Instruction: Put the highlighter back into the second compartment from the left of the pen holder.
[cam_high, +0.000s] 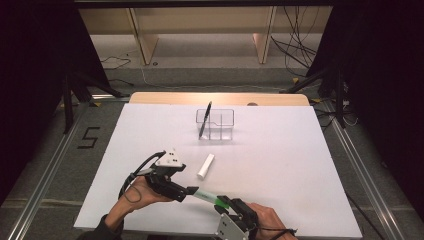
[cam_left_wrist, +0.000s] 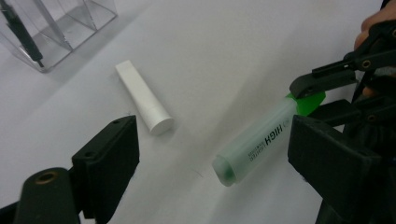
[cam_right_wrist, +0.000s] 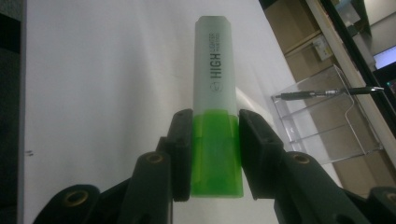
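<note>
My right claw grips the green plastic highlighter by its barrel; frosted cap points ahead between my released left claw jaws. Light, stiff, slick: I'd pinch the cap's flats.

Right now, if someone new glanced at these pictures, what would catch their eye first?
First the green highlighter, clamped at its green body by the right gripper at the near edge of the table, its frosted cap pointing toward the left gripper, whose jaws stand open on either side of the cap. Next a white tube lying loose mid-table. Farther back stands a clear organizer with a dark pen leaning in it.
</note>
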